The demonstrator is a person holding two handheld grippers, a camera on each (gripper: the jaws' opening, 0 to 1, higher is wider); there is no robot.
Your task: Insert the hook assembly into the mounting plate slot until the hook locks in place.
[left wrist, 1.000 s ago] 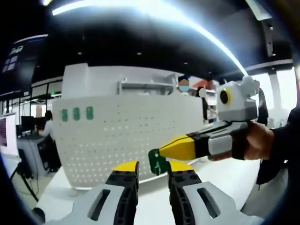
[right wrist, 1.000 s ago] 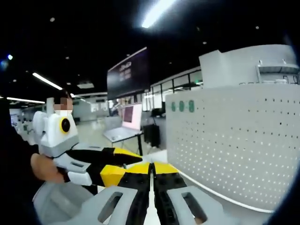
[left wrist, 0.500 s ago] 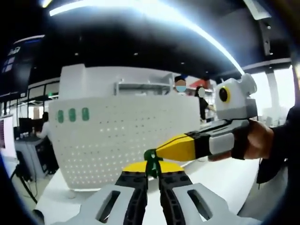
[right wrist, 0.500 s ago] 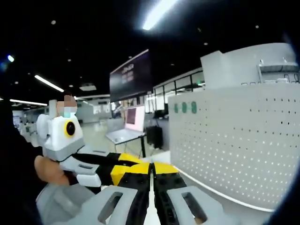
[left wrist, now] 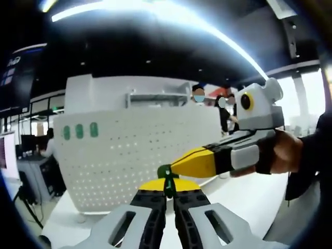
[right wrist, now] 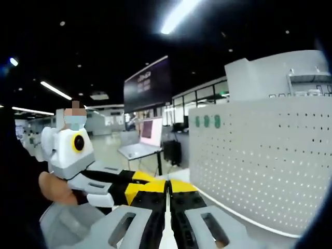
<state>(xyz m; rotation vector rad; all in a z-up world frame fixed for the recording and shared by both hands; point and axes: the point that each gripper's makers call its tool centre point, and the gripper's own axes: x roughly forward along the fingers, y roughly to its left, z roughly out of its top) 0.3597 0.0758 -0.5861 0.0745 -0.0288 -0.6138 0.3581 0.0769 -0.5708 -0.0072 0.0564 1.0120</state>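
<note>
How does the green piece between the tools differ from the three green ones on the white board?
The green piece is pinched between the left tool and right tool, off the board; the three green pieces sit in a row on it. The pinched one is partly hidden; the three show whole. All are green.

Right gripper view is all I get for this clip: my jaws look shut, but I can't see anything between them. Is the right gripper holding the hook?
Observer: Yes. In the left gripper view a small green hook sticks out of the right gripper's yellow tip.
Operator: Is the left gripper on it too?
Observer: The left gripper's jaws are drawn close around the hook's lower end, so both appear to hold it.
Operator: Is it in the board?
Observer: No. It is held in the air in front of the white pegboard, apart from it.
</note>
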